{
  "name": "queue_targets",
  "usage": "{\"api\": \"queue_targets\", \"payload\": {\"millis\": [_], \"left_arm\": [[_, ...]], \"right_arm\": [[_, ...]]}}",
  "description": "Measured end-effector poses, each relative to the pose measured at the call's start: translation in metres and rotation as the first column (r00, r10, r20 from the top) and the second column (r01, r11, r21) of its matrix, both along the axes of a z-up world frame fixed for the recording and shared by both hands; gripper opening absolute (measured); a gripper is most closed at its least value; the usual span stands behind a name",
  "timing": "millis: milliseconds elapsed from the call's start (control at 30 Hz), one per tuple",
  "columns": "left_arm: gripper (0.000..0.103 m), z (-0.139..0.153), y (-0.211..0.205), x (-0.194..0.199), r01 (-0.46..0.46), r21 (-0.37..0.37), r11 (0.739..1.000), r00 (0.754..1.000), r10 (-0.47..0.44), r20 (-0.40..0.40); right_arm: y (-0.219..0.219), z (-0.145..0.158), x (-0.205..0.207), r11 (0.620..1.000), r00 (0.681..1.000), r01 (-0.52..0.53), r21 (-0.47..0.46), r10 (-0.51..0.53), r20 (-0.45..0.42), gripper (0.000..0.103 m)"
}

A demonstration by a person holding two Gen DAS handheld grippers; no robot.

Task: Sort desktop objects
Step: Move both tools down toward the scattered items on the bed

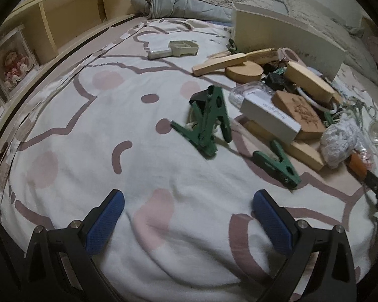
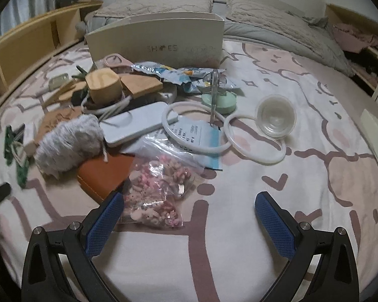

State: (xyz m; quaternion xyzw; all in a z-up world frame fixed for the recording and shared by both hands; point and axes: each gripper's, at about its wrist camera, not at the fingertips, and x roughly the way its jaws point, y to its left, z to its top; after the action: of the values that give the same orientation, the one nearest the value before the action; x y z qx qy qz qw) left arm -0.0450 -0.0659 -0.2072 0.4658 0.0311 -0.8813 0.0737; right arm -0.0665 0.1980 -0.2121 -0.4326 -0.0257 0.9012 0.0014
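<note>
Hardly anything looks sorted yet. The cream shoebox stands at the back of the patterned bedspread, and nearly everything is heaped in front of it: wooden blocks, a white flat case, a grey fluffy bundle, a tan leather wallet, a zip bag of pink trinkets, two white rings and a clear plastic cup to the front right of the box.

Only the green spring clamps lie apart, in front of the box on its left (perhaps a first group, I'd guess).

The left gripper hovers spread wide and empty near the clamps; the right gripper, equally wide and empty, hangs just beside the trinket bag.
</note>
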Motion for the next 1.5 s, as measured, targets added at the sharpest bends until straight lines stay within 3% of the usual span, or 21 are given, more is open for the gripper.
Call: {"api": "queue_targets", "payload": {"millis": [233, 367, 567, 767, 1000, 1200, 1500], "left_arm": [[0.103, 0.014, 0.015, 0.002, 0.093, 0.051, 0.994, 0.993, -0.089, -0.078], [0.103, 0.023, 0.034, 0.004, 0.177, 0.034, 0.984, 0.976, -0.171, -0.139], [0.102, 0.019, 0.054, 0.001, 0.228, 0.033, 0.973, 0.966, -0.222, -0.131], [0.100, 0.010, 0.061, -0.005, 0.184, 0.024, 0.983, 0.975, -0.179, -0.134], [0.087, -0.004, 0.069, -0.011, 0.125, -0.026, 0.992, 0.981, -0.127, -0.145], [0.086, -0.013, 0.082, -0.003, 0.063, -0.105, 0.992, 0.976, -0.084, -0.203], [0.093, -0.016, 0.082, -0.005, 0.019, -0.110, 0.994, 0.979, -0.041, -0.202]], "right_arm": [[0.022, 0.000, -0.005, 0.995, 0.995, 0.094, 0.039, -0.095, 0.012, 0.103], [0.033, -0.003, -0.007, 0.992, 0.991, 0.128, 0.019, -0.128, 0.033, 0.103], [0.028, -0.009, -0.004, 0.991, 0.991, 0.130, 0.031, -0.131, 0.038, 0.103], [0.024, -0.011, 0.000, 0.988, 0.989, 0.144, 0.048, -0.145, 0.010, 0.103], [0.026, -0.012, 0.003, 0.989, 0.989, 0.150, 0.016, -0.150, -0.017, 0.103], [0.026, -0.013, 0.003, 0.989, 0.989, 0.149, 0.022, -0.149, -0.026, 0.103], [0.030, -0.012, 0.002, 0.994, 0.994, 0.109, -0.004, -0.109, 0.011, 0.103]]}}
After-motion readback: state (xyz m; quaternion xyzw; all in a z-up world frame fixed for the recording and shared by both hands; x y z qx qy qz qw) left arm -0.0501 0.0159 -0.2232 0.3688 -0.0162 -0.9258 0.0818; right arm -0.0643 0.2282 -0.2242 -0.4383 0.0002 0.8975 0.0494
